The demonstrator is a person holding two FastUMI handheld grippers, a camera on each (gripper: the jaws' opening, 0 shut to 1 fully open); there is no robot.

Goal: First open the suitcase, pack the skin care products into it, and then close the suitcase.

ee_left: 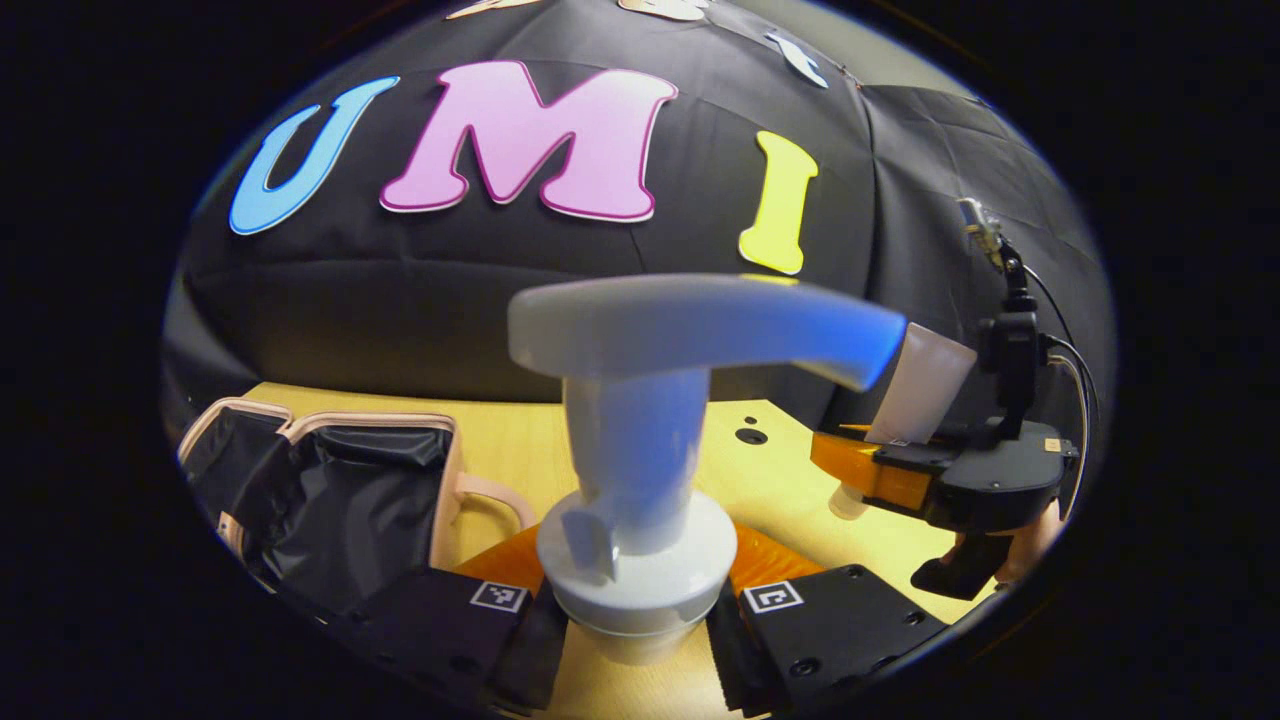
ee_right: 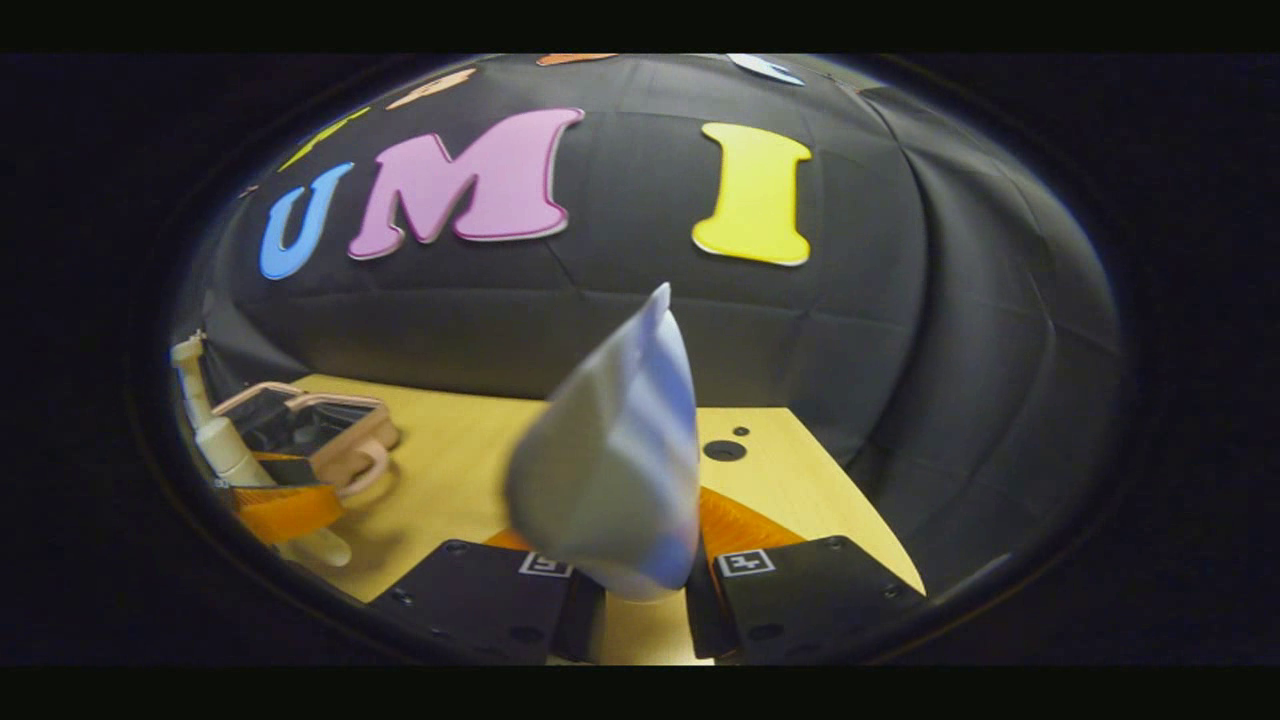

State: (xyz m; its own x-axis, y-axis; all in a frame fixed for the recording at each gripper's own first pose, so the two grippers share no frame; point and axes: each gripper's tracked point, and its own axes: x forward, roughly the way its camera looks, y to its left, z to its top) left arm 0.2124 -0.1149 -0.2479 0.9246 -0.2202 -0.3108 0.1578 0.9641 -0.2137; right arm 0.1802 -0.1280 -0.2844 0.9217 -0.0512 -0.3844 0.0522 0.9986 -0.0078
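Pump bottle [ee_left: 635, 470] fills the centre of the left gripper view, standing upright between the two fingers of the left hand-held gripper [ee_left: 635, 625], which grasp it at the collar below the pump head; its long spout runs across the middle of the frame toward the right. At lower left of that view the suitcase [ee_left: 320, 500] lies open on the bench [ee_left: 760, 480], its dark lining showing inside a pale pink rim, with a pink handle on the side nearer the bottle. At right of the same view the right hand-held gripper [ee_left: 880, 470] is seen farther off above the bench, clenched on a pale tube [ee_left: 920, 395] that sticks up at a slant between its fingers; part of a hand [ee_left: 1030, 545] shows beneath it.

In the right gripper view the tube [ee_right: 615, 460] rises from the bottom centre, its flat crimped end pointing up and slightly right, and both fingers of the right hand-held gripper [ee_right: 640, 600] press on its lower end. The wooden bench [ee_right: 800, 480] spreads behind it. At far left of this view the left hand-held gripper [ee_right: 285, 505] holds the pump bottle [ee_right: 225, 450] upright, just in front of the open suitcase [ee_right: 310, 425], which lies at the left end of the bench near the black cloth wall [ee_right: 900, 350]
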